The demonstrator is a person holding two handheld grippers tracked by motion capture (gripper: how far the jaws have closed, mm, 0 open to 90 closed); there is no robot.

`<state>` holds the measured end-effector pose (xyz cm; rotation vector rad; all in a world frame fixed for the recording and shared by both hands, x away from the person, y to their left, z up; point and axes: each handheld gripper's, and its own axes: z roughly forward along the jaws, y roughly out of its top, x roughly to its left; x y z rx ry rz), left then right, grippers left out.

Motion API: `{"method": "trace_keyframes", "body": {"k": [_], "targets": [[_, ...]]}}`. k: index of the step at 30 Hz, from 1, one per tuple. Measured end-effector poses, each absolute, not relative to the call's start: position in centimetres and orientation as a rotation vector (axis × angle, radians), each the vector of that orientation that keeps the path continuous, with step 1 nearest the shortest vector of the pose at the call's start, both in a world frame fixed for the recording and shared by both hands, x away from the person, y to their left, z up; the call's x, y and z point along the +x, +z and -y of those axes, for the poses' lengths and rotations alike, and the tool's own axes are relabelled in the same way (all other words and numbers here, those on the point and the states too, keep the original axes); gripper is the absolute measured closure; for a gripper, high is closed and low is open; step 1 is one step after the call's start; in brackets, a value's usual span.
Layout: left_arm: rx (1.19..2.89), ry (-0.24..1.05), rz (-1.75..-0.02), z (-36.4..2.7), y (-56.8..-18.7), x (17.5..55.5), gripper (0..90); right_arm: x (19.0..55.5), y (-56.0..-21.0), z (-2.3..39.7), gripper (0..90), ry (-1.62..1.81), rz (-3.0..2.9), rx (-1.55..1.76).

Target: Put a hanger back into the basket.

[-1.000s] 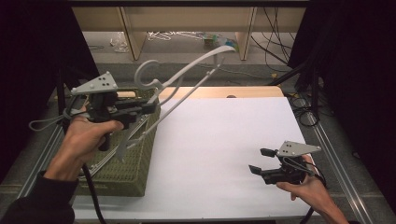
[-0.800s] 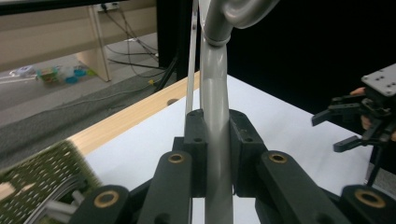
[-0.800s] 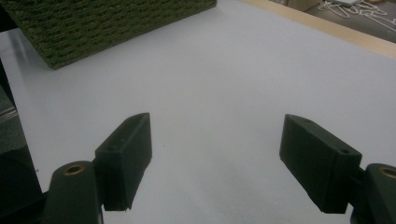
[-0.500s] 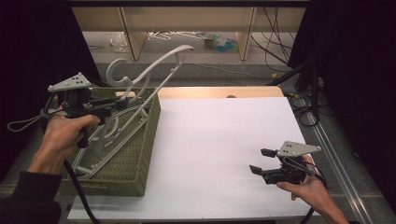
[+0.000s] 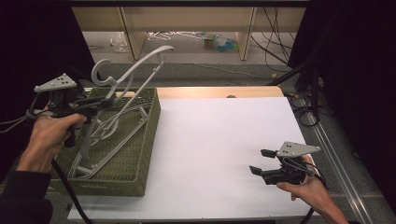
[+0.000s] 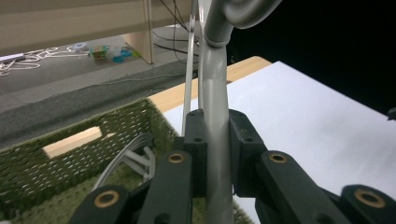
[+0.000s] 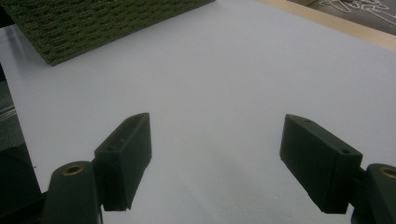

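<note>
Hangers are the work here: the left gripper (image 5: 100,103) has its jaws clamped tight on the neck of a grey plastic coat hanger (image 5: 135,70), just below the hook, and holds it tilted over the far left part of the green woven basket (image 5: 147,140). One end of the hanger reaches up and away past the far edge of the white surface (image 5: 224,140); the other end slopes down into the basket, where more hangers (image 5: 109,133) lie in a loose pile. Whether that low end is free of the pile cannot be told.

Judging from this, the step in hand is lifting one hanger out of the basket. The next move likely calls for raising it until the low end is free of the rim and of the other hangers, then carrying it right over the bare surface, with care that it does not snag.

The right gripper (image 5: 261,161) rests at the near right of the surface, jaws wide apart and holding nothing.

The left gripper view shows the grip itself: both pads pressed on the hanger's neck (image 6: 215,116), with the hook curving off above. The high view gives the whole hanger and its tilt. The right gripper view shows the spread jaws with bare white surface between them (image 7: 215,140) and a corner of the basket (image 7: 93,23) far off.
</note>
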<state>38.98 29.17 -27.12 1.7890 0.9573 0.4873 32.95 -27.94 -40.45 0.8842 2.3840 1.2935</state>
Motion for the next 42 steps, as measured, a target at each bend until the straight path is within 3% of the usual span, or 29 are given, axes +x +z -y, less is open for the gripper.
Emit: {"method": "trace_keyframes", "body": {"k": [18, 42], "targets": [[1.911, 0.549, -1.037, -33.2, -30.9, 39.0, 79.4, 33.1, -40.8, 27.9, 25.8, 1.286, -2.389, 0.89], [1.993, 0.436, -1.16, -35.5, -35.1, 39.1, 79.4, 33.2, -40.9, 28.0, 25.8, 1.275, -2.407, 0.901]]}}
